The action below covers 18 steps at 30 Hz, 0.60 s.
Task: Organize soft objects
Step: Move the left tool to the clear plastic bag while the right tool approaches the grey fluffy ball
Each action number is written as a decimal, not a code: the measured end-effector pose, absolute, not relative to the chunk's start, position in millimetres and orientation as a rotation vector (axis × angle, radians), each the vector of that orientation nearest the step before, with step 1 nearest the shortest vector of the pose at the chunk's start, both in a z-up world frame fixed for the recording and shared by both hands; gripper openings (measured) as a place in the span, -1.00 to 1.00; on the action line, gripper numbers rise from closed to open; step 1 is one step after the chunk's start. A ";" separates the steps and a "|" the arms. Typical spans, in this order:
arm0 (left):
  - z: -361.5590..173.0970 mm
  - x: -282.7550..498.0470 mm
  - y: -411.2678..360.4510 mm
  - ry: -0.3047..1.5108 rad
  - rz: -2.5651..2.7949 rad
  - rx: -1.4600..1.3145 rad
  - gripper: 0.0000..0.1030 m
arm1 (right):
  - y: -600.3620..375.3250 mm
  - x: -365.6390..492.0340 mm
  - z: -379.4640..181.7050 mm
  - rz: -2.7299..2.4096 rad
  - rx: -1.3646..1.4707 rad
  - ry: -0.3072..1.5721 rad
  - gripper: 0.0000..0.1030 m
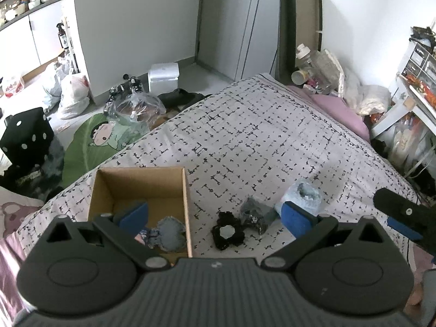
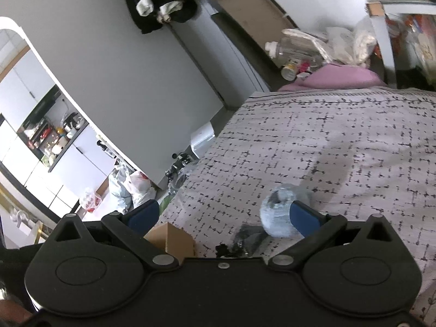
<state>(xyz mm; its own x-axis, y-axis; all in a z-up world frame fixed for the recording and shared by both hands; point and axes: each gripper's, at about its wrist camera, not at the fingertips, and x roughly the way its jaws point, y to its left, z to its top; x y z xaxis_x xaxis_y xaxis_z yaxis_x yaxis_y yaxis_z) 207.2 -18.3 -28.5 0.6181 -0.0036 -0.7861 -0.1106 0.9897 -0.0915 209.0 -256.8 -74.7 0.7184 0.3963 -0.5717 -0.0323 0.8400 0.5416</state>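
Observation:
An open cardboard box (image 1: pixel 103 188) sits on the patterned bedspread (image 1: pixel 259 136) and holds a blue-grey soft item (image 1: pixel 170 234). To its right lie a black scrunchie (image 1: pixel 227 233), a dark grey soft item in clear wrap (image 1: pixel 254 214) and a light blue one in clear wrap (image 1: pixel 305 194). My left gripper (image 1: pixel 215 218) is open and empty above the box's right wall. My right gripper (image 2: pixel 223 215) is open and empty above the bed; the light blue item (image 2: pixel 278 215) lies by its right finger, and the box corner (image 2: pixel 171 237) shows below. The right gripper's finger (image 1: pixel 400 215) enters the left view at right.
The bed's left edge drops to a floor with a green rug (image 1: pixel 90 141), plastic bags (image 1: pixel 70 92), a black dotted cube (image 1: pixel 27 139) and a white bin (image 1: pixel 163 77). A pink pillow (image 1: pixel 340 111) and clutter lie at the bed's far end; shelves (image 1: pixel 417 81) stand at right.

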 end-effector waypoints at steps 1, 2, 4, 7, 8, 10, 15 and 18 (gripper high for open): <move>-29.0 207.8 -22.4 0.901 0.063 -0.128 0.99 | -262.1 210.0 -76.0 0.243 0.541 0.743 1.00; -29.7 209.0 -26.4 0.902 0.059 -0.124 0.99 | -266.9 211.0 -77.2 0.236 0.553 0.748 1.00; -31.0 211.4 -33.6 0.906 0.046 -0.127 0.99 | -275.5 212.2 -80.4 0.226 0.573 0.757 1.00; -33.6 215.9 -44.0 0.905 0.042 -0.117 0.99 | -286.4 216.0 -84.8 0.214 0.595 0.773 1.00; -35.1 217.6 -47.9 0.907 0.041 -0.112 0.99 | -290.1 217.8 -86.2 0.213 0.603 0.779 1.00; -38.2 221.8 -54.2 0.914 0.040 -0.109 0.99 | -296.2 221.4 -90.4 0.209 0.626 0.789 1.00; -48.9 231.7 -64.7 0.927 0.029 -0.120 0.98 | -306.6 230.1 -101.6 0.185 0.652 0.817 1.00; -55.9 238.4 -70.9 0.934 0.009 -0.134 0.98 | -311.0 234.4 -108.9 0.172 0.670 0.832 1.00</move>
<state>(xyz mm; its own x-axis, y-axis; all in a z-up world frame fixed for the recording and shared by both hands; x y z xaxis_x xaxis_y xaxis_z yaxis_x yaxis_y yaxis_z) 238.4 -70.9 -55.9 0.5949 -0.0499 -0.8022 -0.0659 0.9917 -0.1105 234.4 -311.0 -108.9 0.6727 0.3929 -0.6270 0.1126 0.7832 0.6116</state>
